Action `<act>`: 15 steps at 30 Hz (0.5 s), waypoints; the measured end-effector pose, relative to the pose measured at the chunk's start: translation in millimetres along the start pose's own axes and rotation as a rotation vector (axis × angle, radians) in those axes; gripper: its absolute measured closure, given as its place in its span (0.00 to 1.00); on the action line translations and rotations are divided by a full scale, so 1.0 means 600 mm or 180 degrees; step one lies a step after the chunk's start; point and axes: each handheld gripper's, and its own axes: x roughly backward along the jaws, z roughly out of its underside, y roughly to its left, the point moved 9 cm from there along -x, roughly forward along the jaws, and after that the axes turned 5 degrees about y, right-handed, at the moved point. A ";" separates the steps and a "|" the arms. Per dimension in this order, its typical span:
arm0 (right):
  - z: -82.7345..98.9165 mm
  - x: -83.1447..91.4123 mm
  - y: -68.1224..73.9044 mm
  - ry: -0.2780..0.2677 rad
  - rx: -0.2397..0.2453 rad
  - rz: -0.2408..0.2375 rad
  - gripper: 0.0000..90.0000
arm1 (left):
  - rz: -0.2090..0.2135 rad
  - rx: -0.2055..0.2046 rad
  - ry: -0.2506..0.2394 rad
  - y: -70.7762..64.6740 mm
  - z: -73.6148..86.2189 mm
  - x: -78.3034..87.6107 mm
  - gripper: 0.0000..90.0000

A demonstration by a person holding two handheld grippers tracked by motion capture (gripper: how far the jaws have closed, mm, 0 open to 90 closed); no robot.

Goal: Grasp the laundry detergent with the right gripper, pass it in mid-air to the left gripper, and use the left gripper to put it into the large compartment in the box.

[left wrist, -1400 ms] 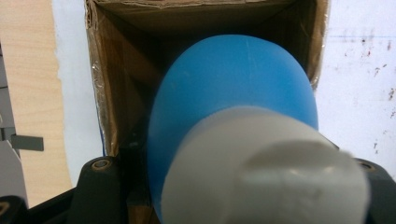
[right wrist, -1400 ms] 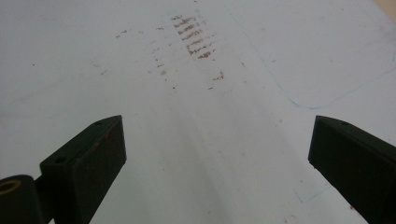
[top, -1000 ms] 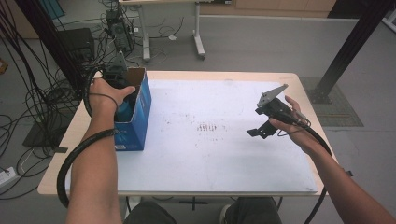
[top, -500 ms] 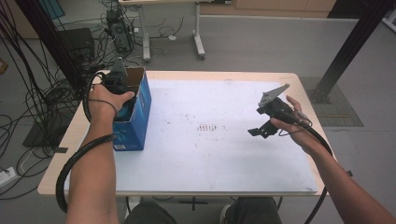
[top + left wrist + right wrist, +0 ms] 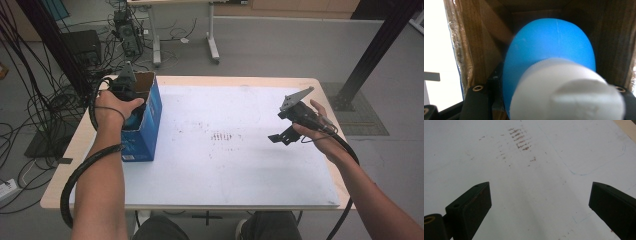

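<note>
White sheet covers the surface [image 5: 240, 170], wood edge showing around it; brown smudges [image 5: 222, 136] near its middle. Grey floor beyond, with black cables [image 5: 30, 100] left of the blue cardboard box [image 5: 147, 127] and a second table's legs [image 5: 212, 42] behind it. Box stands open-topped at the surface's left edge. Left hand [image 5: 112, 107] reaches over the box top, left tongs [image 5: 549, 100] pointing down inside it, clenched on a blue bottle with white cap [image 5: 551, 57] between the brown inner walls. Right hand [image 5: 320, 132] held well right of the box, above the surface; right tongs [image 5: 540, 202] released, wide apart, nothing between them.
</note>
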 end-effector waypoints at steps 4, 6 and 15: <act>-0.002 0.007 -0.005 0.0001 0.0010 0.0043 0.04 | 0.0002 0.0000 0.0003 0.000 0.001 0.000 0.41; -0.005 0.011 -0.006 0.0001 0.0016 0.0055 0.05 | -0.0001 -0.0002 -0.0004 0.000 0.001 0.000 0.41; -0.015 0.027 -0.019 -0.0051 0.0070 0.0126 0.04 | 0.0005 -0.0005 -0.0004 0.001 0.001 0.000 0.41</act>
